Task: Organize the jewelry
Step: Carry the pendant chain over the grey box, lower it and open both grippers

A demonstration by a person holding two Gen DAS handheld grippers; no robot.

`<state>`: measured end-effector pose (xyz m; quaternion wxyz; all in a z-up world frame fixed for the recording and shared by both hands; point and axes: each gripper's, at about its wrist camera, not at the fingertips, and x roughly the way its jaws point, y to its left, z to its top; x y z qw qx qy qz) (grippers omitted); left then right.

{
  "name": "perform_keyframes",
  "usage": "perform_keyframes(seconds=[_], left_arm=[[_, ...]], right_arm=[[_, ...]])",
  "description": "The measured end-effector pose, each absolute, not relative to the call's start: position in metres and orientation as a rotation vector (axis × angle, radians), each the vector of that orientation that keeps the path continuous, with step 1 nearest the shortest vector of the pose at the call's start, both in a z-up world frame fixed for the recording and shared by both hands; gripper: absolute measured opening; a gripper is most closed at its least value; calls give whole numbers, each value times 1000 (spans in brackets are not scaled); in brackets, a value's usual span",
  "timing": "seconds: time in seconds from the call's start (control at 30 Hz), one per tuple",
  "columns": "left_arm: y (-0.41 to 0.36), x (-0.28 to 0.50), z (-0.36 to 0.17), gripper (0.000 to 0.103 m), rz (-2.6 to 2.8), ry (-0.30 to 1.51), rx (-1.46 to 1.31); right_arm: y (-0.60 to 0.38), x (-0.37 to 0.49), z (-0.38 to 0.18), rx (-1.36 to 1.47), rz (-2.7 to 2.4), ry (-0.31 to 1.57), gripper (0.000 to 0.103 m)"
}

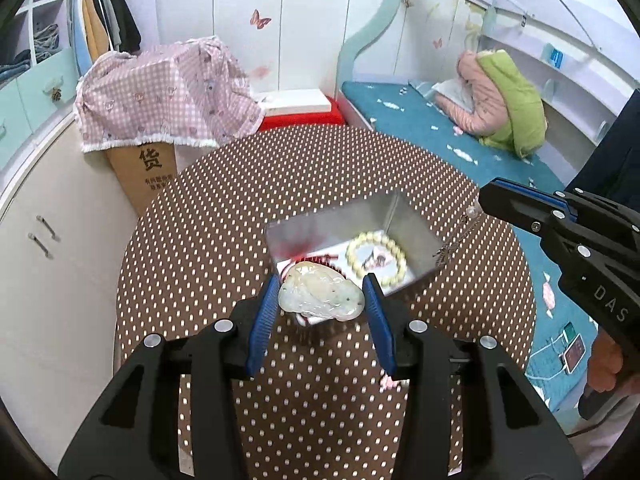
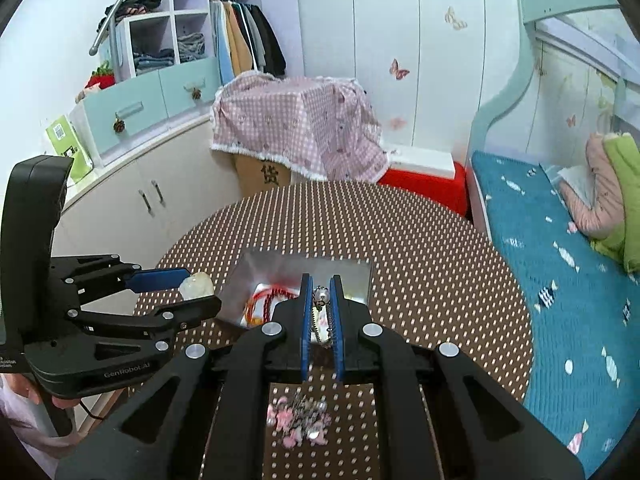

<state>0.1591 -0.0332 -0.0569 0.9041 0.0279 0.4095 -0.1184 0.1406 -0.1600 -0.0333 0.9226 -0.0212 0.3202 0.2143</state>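
Note:
My left gripper (image 1: 322, 300) is shut on a pale jade pendant (image 1: 320, 294) and holds it just above the near rim of a small metal box (image 1: 384, 210). The box holds a cream bead bracelet (image 1: 376, 258) and a red cord (image 1: 316, 258). My right gripper (image 2: 321, 300) is shut on a silver pearl earring (image 2: 321, 296) over the box (image 2: 360, 276); the earring's chain (image 1: 456, 240) dangles by the box's right wall. The left gripper (image 2: 176, 292) with the pendant (image 2: 197, 285) shows left of the box. A pink and silver jewelry piece (image 2: 300, 420) lies on the table under my right gripper.
The round table (image 1: 240, 200) has a brown dotted cloth. A cardboard box under pink checked cloth (image 1: 160, 100) stands behind it, a white cabinet (image 1: 52, 240) to the left, a bed with blue cover (image 2: 560, 260) to the right.

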Motion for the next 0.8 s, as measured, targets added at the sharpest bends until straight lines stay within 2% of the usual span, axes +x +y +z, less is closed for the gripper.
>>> perform_keyframes(seconds=[0.23,0.6,0.73,0.8], left_arm=[[-35,188,-65,43,-241,880,32],[-41,218,-97,44,-235,961,21],[-45,221,-105,44,-235,982,38],[-47,221,-106,45,-235,981,40]], right_arm=[[-155,164,-40,-45,459,667,8],[-152,191,-80,-16,486,816,8],[-157,192,-84,2,463,837,10],[-160,191,-84,1,448,838,18]])
